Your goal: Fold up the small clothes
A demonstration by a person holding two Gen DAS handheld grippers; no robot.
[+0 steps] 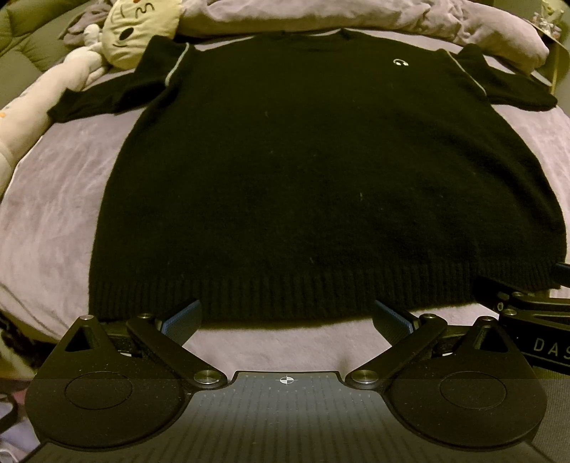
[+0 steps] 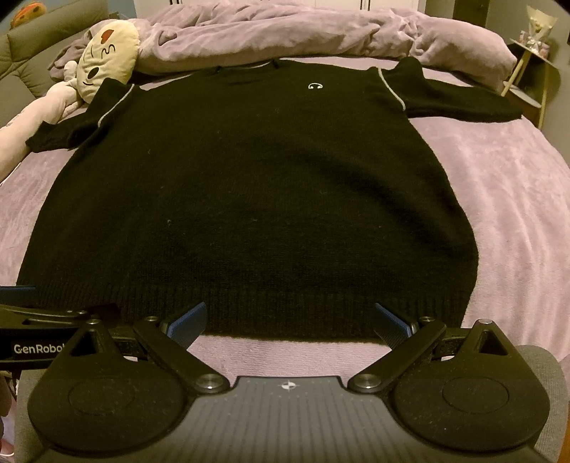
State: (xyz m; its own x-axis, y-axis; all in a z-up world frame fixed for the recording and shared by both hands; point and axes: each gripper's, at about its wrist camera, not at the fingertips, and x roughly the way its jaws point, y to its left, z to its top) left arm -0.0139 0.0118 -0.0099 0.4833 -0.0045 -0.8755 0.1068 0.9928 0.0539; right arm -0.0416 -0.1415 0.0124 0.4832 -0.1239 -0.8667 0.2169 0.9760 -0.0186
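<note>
A soft purple blanket (image 2: 498, 185) covers the bed. At the far end lies a bunched-up purple quilt (image 2: 285, 32). On the far left sits a cream plush toy (image 2: 107, 57) with a sleepy cat face, and its long pale body (image 1: 53, 82) runs along the left edge. On the far right stands a small wooden side table (image 2: 530, 71) with little things on top.

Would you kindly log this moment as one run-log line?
stage: pre-fold | sweater: flat on bed, unfolded | left claw: open at hem | right claw: open at hem
</note>
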